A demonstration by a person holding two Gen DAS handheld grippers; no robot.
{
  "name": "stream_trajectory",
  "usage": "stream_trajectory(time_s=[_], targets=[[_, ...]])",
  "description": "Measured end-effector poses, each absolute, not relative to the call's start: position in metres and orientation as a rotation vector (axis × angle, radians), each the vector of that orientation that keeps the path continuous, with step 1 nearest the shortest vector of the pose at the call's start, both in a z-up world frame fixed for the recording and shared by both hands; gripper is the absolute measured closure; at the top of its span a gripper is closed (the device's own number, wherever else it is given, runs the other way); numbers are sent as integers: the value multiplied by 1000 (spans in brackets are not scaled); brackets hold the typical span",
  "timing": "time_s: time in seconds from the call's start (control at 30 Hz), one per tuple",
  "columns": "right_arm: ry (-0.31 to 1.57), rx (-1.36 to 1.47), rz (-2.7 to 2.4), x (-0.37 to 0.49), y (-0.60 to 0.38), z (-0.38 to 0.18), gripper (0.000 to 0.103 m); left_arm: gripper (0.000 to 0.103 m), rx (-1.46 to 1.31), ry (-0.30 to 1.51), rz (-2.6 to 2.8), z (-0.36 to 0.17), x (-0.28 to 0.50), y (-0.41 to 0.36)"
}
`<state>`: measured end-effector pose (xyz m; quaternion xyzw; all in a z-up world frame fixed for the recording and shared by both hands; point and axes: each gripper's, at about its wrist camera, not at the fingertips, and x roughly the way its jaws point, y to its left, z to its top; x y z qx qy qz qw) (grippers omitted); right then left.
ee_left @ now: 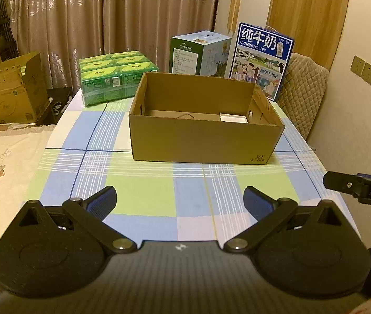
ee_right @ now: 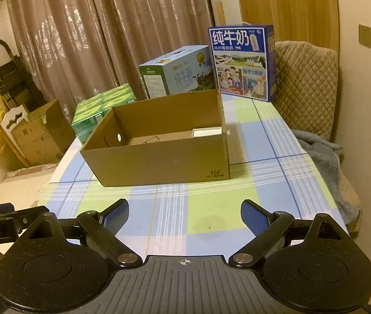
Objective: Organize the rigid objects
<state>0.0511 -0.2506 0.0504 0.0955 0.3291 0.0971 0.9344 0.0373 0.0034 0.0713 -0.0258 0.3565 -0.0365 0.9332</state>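
An open brown cardboard box [ee_left: 201, 138] [ee_right: 159, 159] sits mid-table on the checked cloth; a small white box [ee_left: 234, 118] [ee_right: 206, 132] lies inside at its right end. Behind it stand a green shrink-wrapped pack of cartons [ee_left: 114, 77] [ee_right: 99, 110], a green-and-blue milk carton case [ee_left: 198, 53] [ee_right: 177, 72] and an upright blue milk case [ee_left: 262, 60] [ee_right: 243, 61]. My left gripper [ee_left: 180, 201] is open over the near cloth, short of the box, nothing between its fingers. My right gripper [ee_right: 185, 214] is likewise open and empty near the table's front.
A quilted chair back [ee_left: 303, 94] [ee_right: 306, 86] stands at the table's right with a grey blanket [ee_right: 324, 157] below. A brown carton [ee_left: 12, 89] [ee_right: 38, 133] sits on the floor at left. Curtains hang behind. The table's near edge [ee_right: 337, 209] curves close to my grippers.
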Motion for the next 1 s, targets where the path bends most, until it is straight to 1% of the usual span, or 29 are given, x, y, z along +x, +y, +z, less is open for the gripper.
stream_trajectory(time_s=[0.6,1.0], targets=[[673,84,197,34,-236,41,13,1,-29,747,-68,59,22,1],[681,83,204,26,-235,34,13,1,-15,752,-73,55,16,-5]])
